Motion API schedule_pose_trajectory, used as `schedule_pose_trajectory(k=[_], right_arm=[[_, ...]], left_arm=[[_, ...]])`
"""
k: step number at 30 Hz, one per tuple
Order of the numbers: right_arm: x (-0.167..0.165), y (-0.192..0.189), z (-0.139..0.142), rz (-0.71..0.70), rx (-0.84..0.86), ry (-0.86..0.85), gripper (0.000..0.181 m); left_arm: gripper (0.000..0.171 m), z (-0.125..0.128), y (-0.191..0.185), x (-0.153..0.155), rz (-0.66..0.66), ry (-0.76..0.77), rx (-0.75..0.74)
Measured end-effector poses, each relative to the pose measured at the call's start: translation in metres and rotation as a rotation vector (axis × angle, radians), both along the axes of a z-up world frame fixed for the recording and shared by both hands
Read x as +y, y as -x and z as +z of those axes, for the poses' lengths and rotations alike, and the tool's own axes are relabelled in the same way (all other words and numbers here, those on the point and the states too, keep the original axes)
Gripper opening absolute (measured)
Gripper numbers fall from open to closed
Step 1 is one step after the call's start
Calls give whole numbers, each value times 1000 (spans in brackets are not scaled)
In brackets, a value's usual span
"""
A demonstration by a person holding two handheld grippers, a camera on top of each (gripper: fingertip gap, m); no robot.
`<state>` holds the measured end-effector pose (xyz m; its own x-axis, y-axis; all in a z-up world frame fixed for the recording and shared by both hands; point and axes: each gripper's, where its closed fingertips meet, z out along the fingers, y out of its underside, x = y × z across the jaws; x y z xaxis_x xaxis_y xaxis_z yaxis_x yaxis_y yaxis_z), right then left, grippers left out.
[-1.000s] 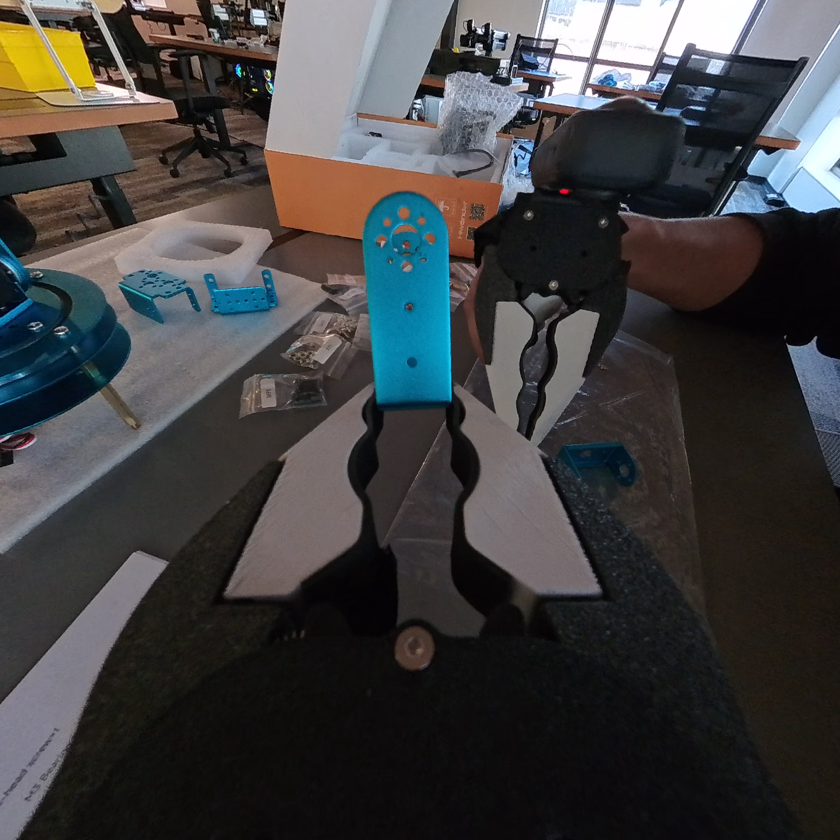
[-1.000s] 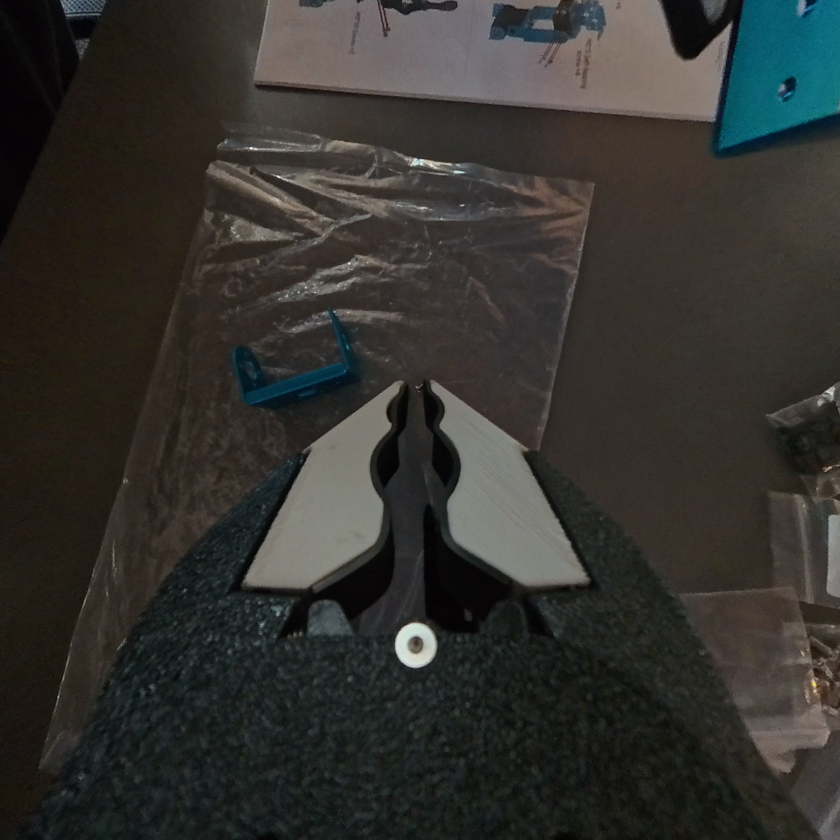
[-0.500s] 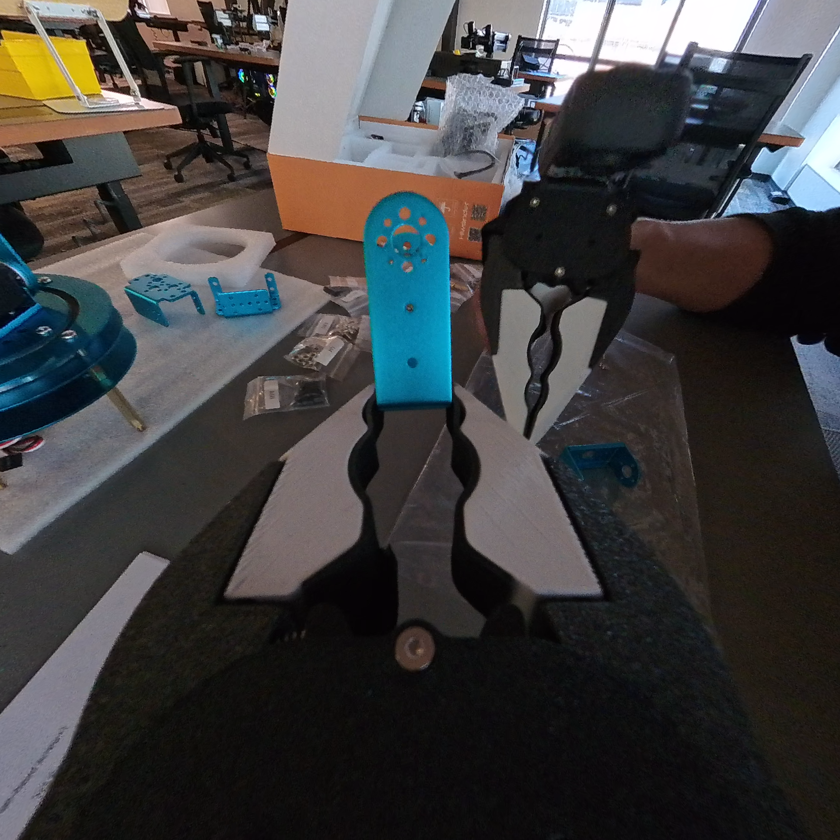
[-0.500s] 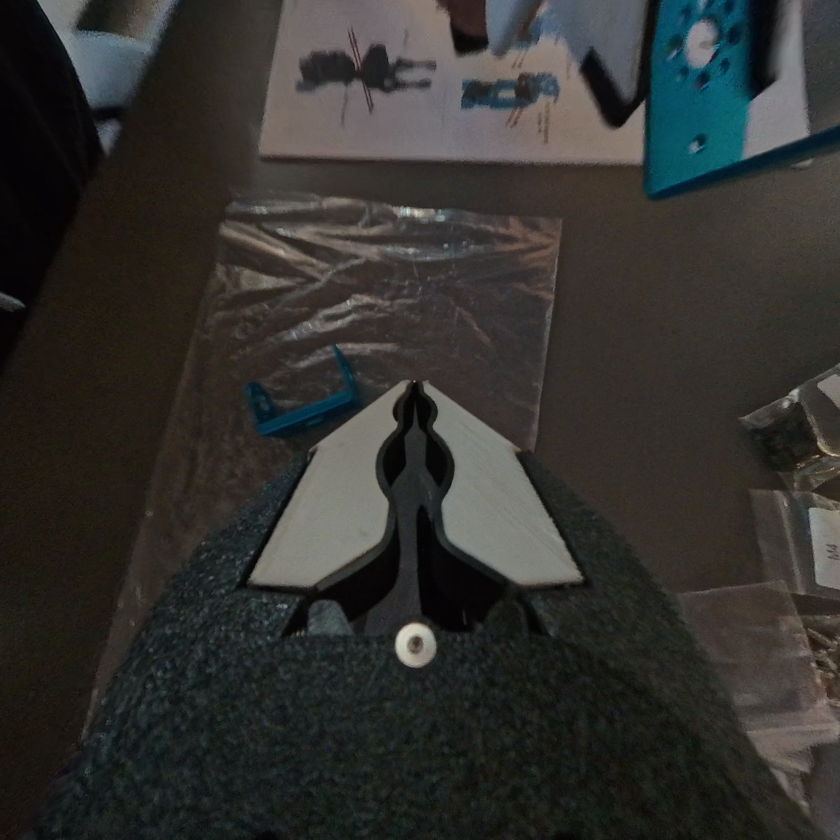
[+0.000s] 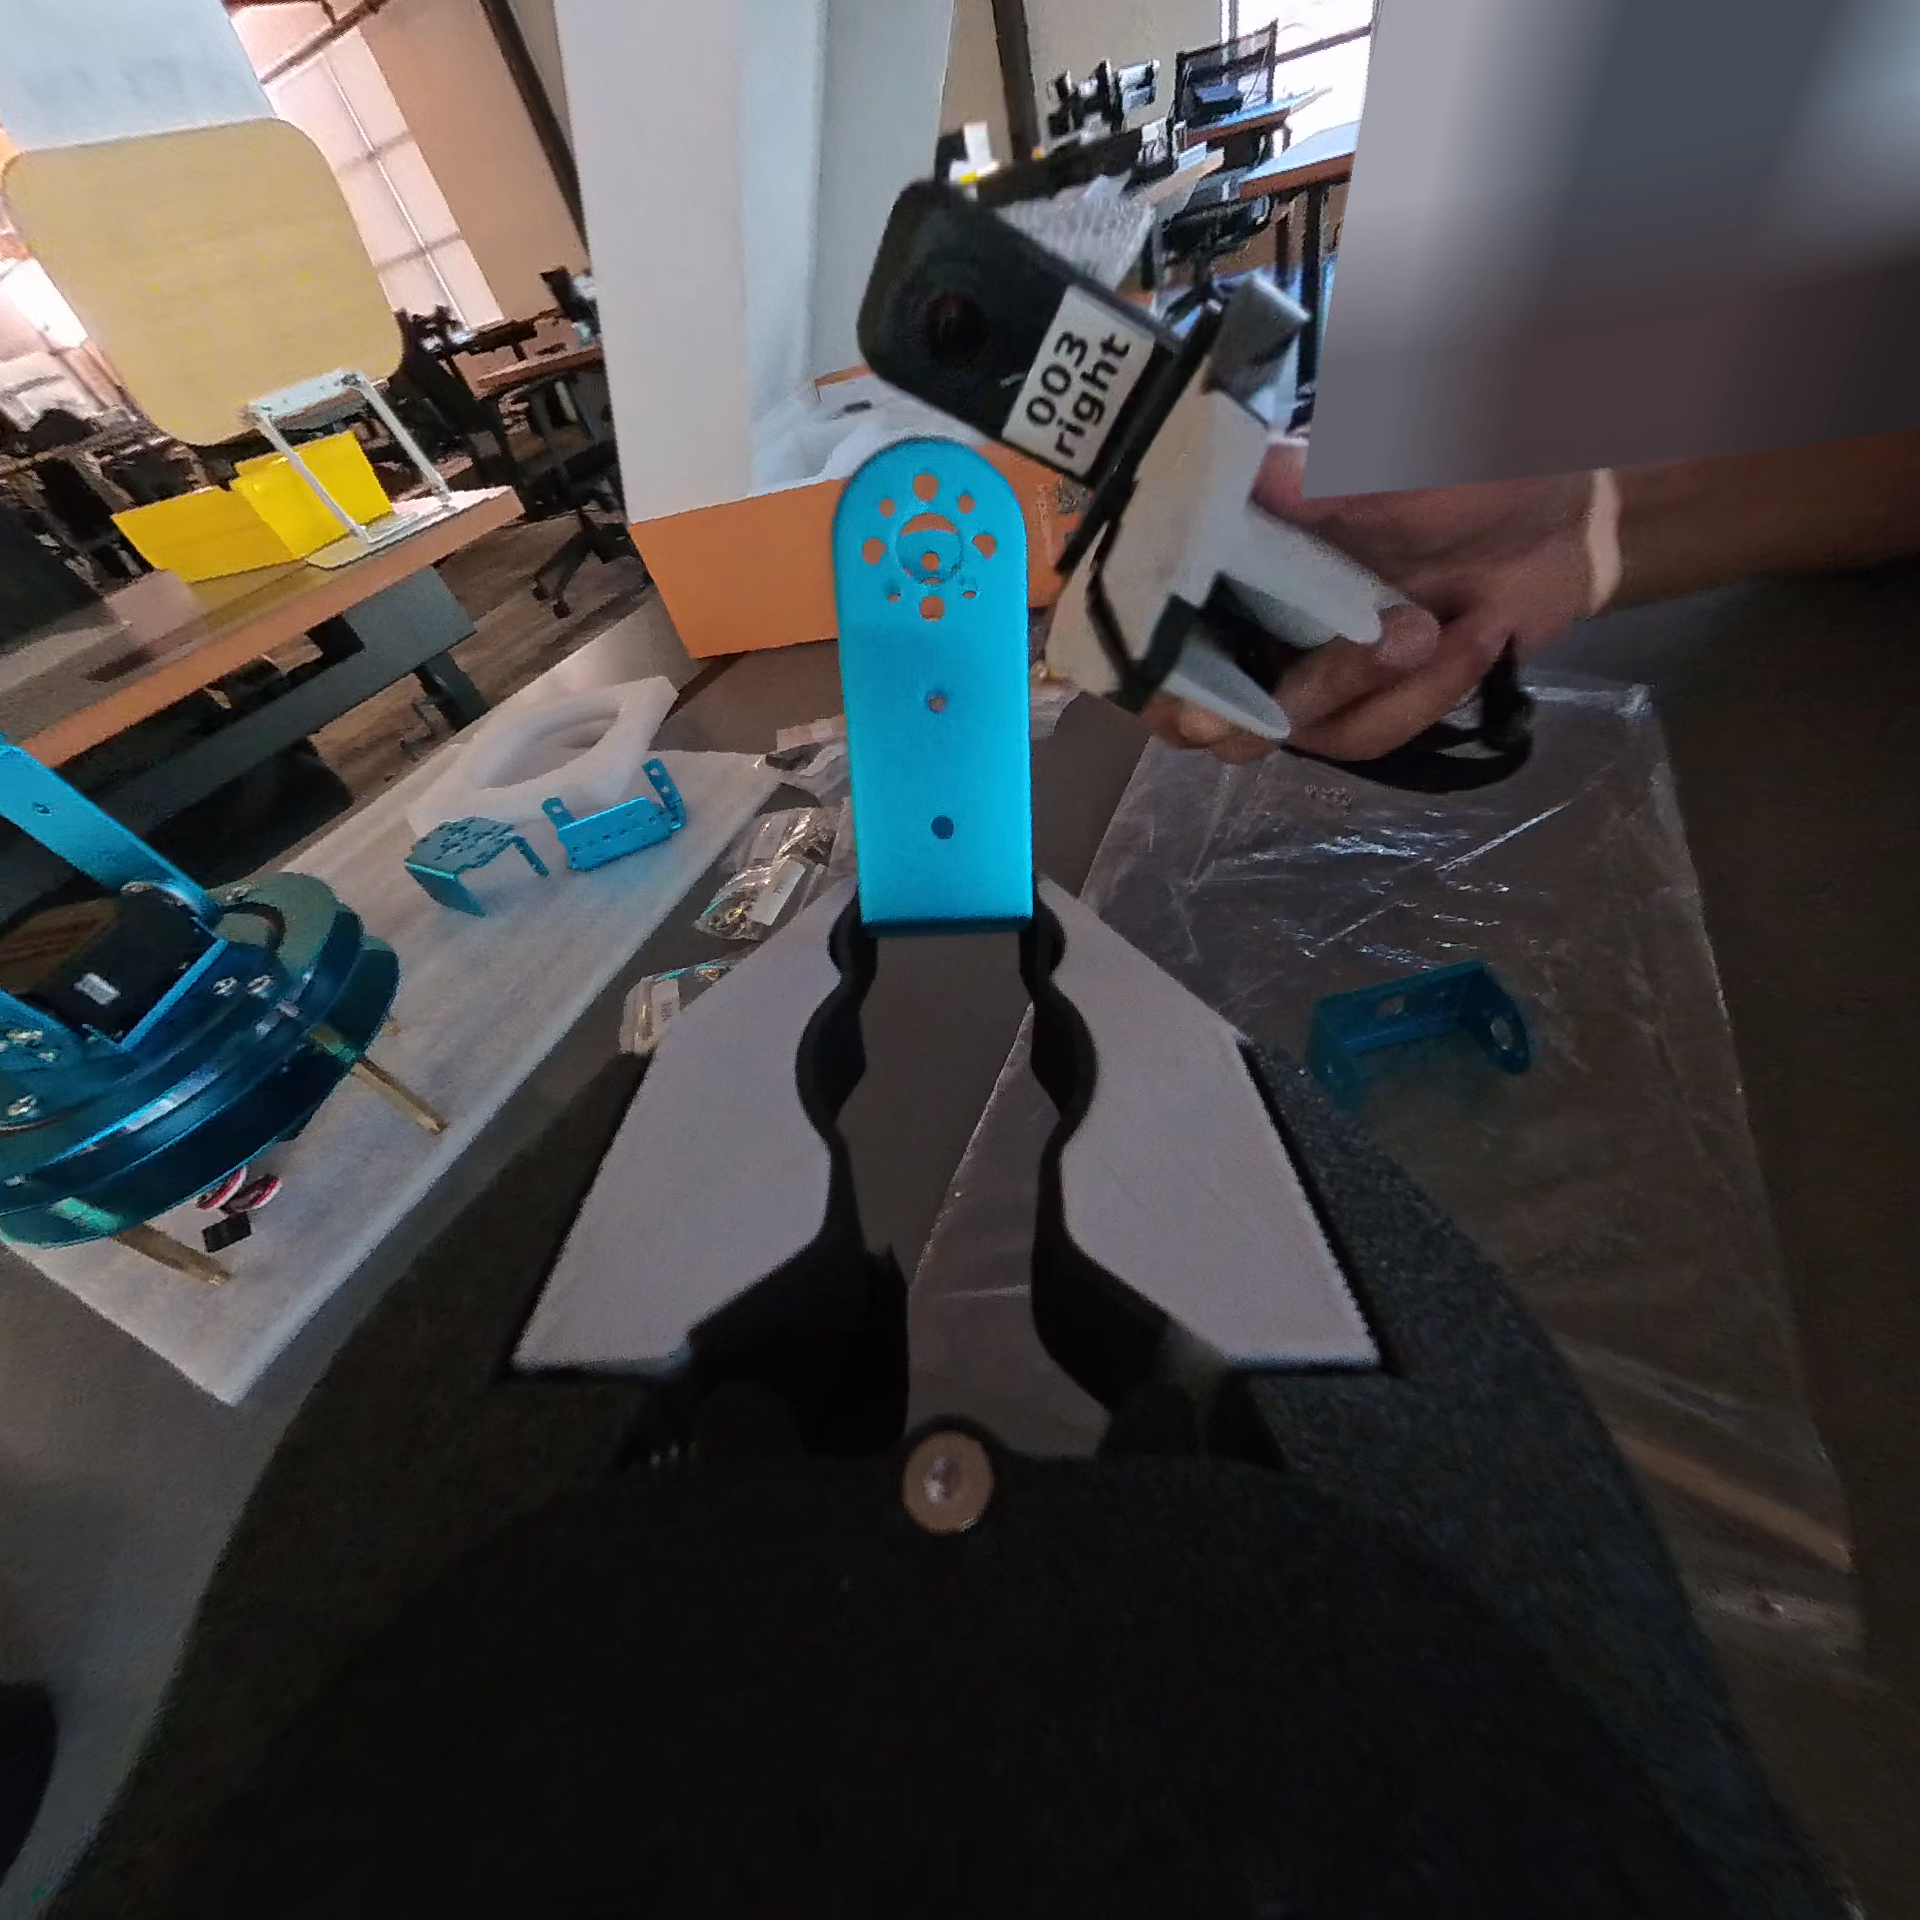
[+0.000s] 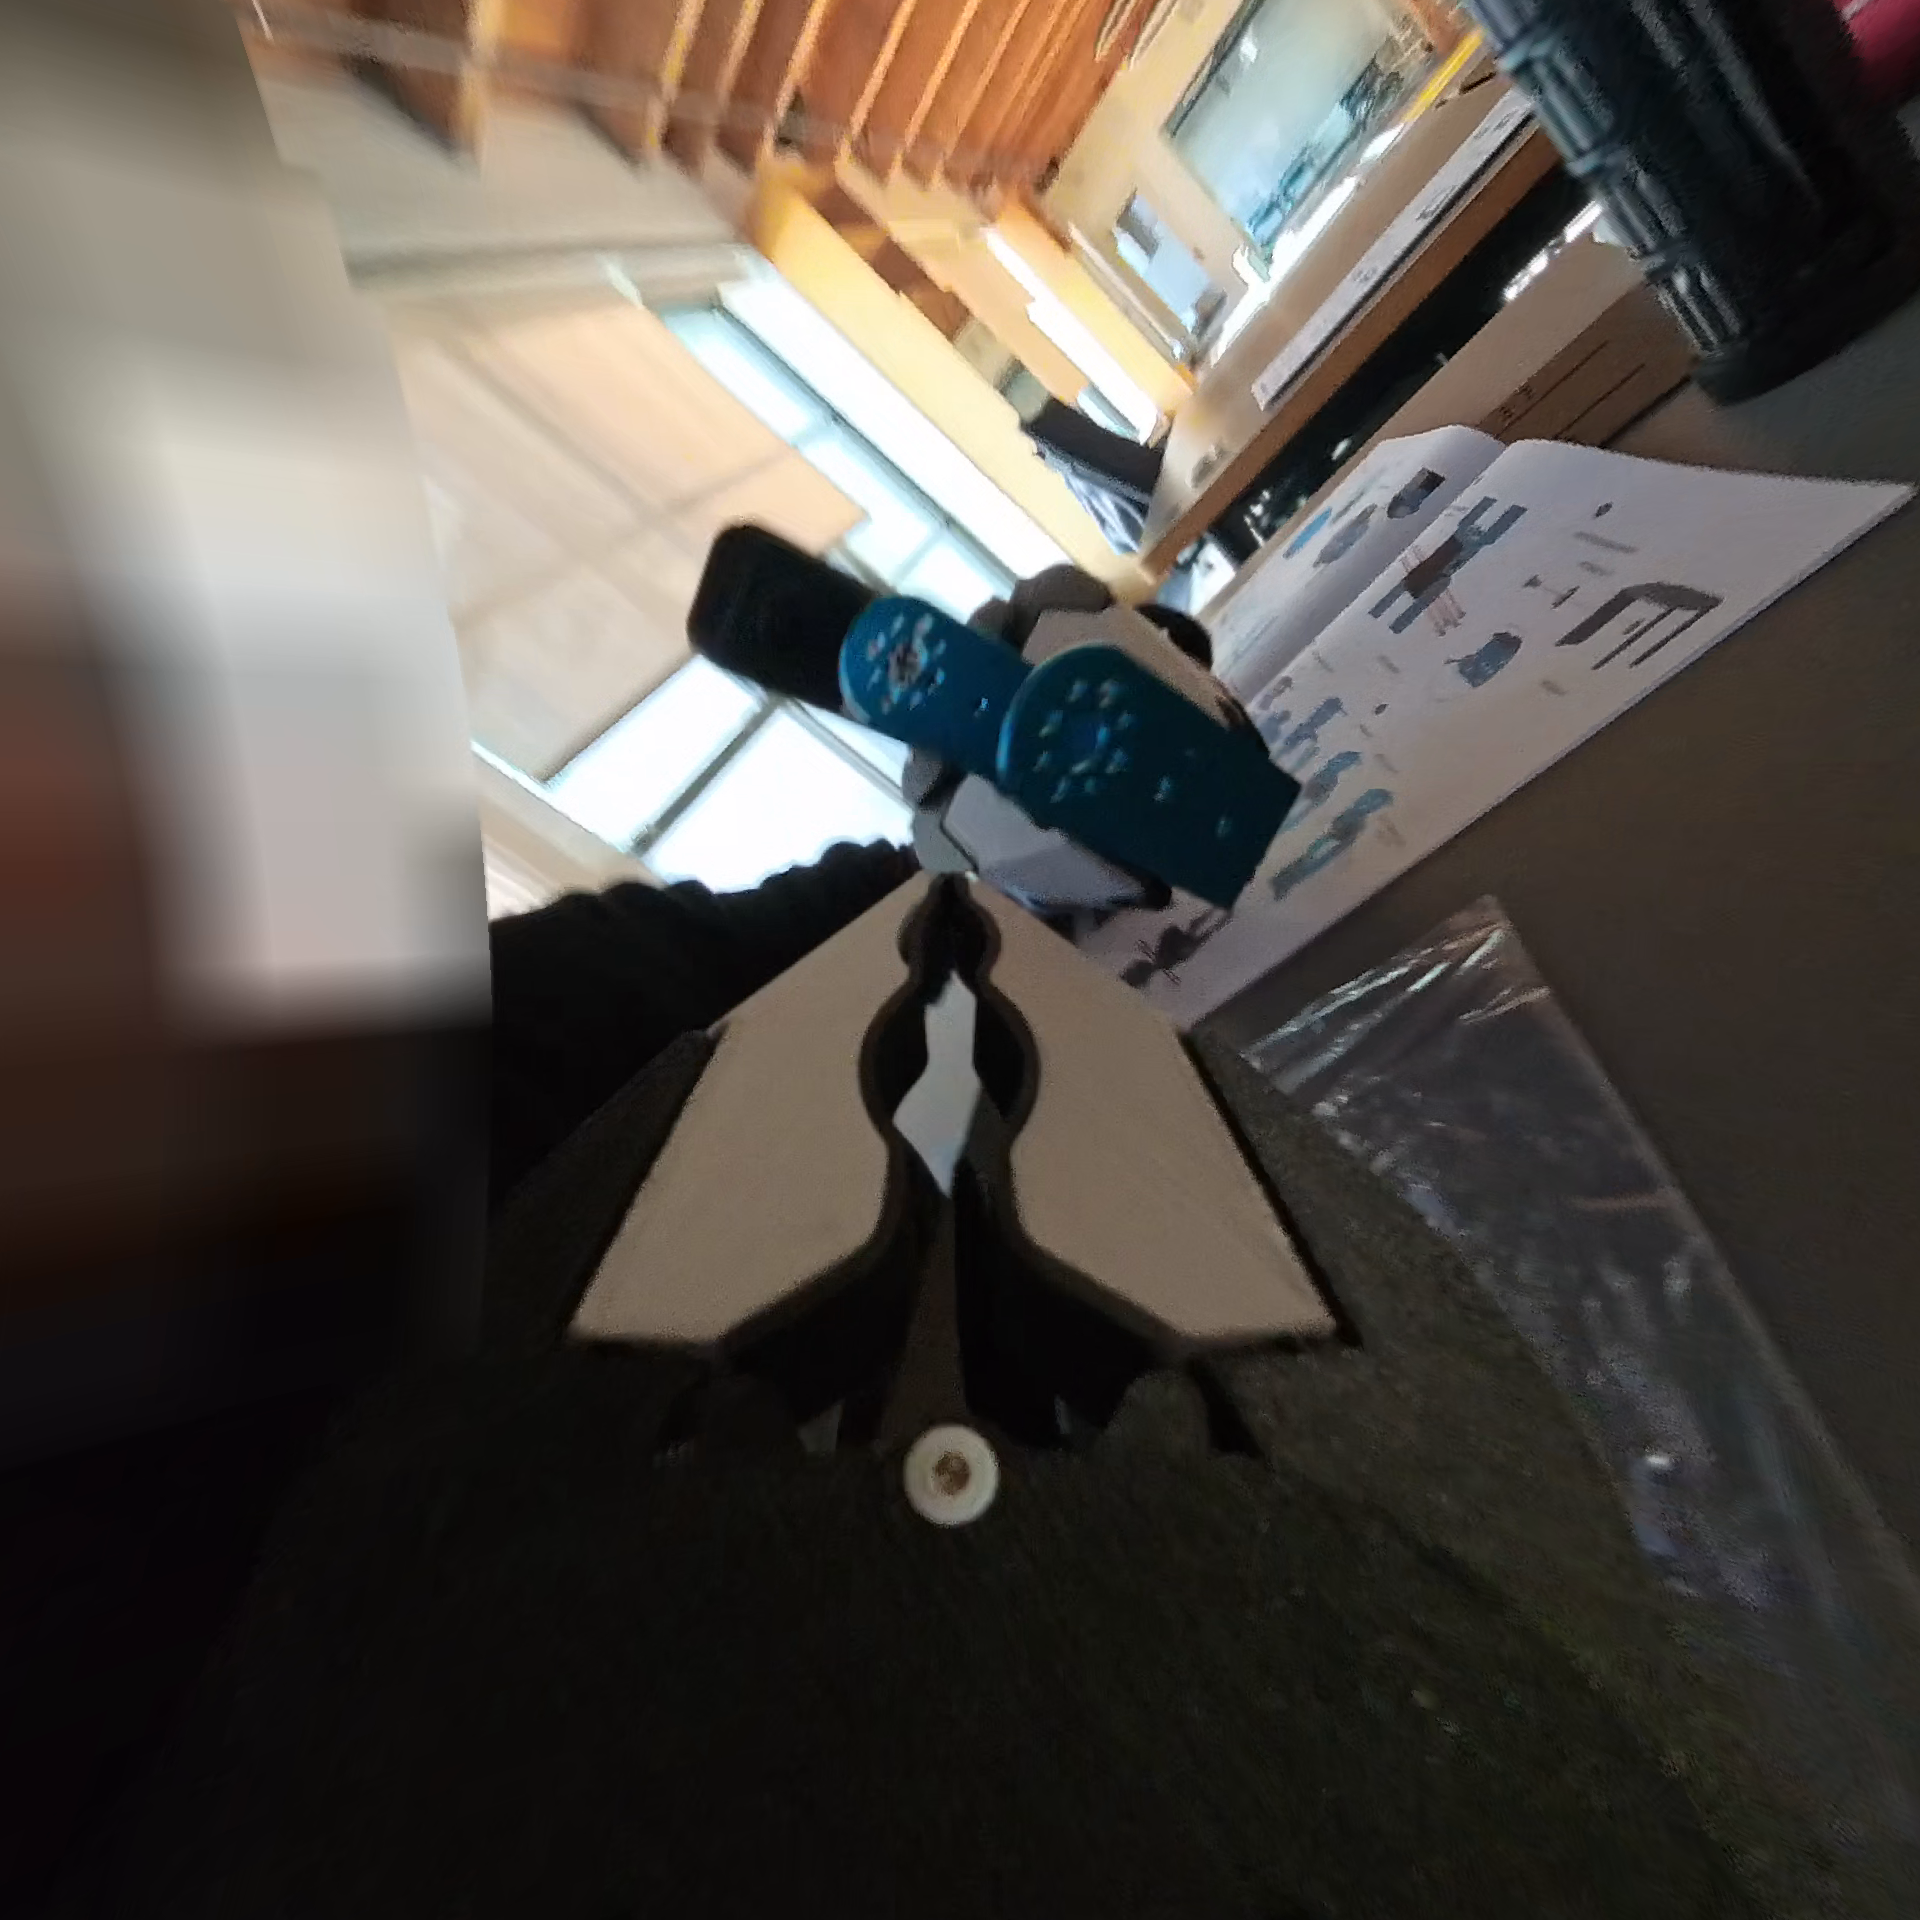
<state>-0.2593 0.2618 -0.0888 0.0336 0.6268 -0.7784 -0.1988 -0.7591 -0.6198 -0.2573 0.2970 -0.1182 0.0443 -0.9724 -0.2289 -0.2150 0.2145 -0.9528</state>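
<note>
My left gripper [image 5: 943, 925] is shut on the lower end of a long blue metal bracket [image 5: 933, 717] with a ring of holes near its rounded top, and holds it upright above the table. My right gripper [image 6: 948, 891] is shut and empty. It is raised, rolled to one side, and faces that bracket [image 6: 1122, 774] from close by. Its camera [image 5: 966, 332] shows just right of the bracket's top, with a person's hand [image 5: 1434, 634] on the handle. A small blue U-bracket [image 5: 1413, 1029] lies on a clear plastic bag [image 5: 1455, 883].
A blue round robot base [image 5: 156, 1049] and two blue brackets [image 5: 613, 821] sit on a white foam sheet [image 5: 468, 1039] at the left. Small bags of screws [image 5: 769, 883] and an orange box [image 5: 748, 582] lie beyond. A printed instruction sheet [image 6: 1558, 623] lies past the bag [image 6: 1507, 1122]. My right fingertips sit around 5 centimeters from my left ones. Left tips and right tips are each some 12 centimeters from the small blue U-bracket [image 5: 1413, 1029].
The right gripper has lifted from over the plastic bag and small bracket, rolled sideways and swung up to face the held blue bracket. The left gripper keeps its hold.
</note>
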Motion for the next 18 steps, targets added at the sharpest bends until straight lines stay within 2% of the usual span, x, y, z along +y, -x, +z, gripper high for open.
schedule_pose_trajectory(k=[4,6,8,10,12,13,15,16,18], right_arm=[[8,3,-3,-47,152,197,3],[7,5,-15,-48,77,194,0],[8,0,-17,-74,-18,103,0],[5,-4,-22,-63,-193,-17,0],[10,-15,-35,-97,-456,-236,0],[10,-21,-48,-76,-623,-358,11],[16,-37,-83,-8,-976,-533,17],[10,-36,-97,84,-1054,-585,15],[6,-27,-112,165,-1114,-633,14]], left_arm=[[27,-6,-6,-9,0,1,18],[27,-10,-8,-9,9,0,39],[27,-16,-7,3,63,2,73],[27,-17,-2,18,113,37,81],[27,-13,3,30,139,90,58],[27,-11,5,35,146,114,48],[27,-7,8,43,156,155,27],[27,-7,9,45,156,169,22],[27,-6,11,48,163,176,17]])
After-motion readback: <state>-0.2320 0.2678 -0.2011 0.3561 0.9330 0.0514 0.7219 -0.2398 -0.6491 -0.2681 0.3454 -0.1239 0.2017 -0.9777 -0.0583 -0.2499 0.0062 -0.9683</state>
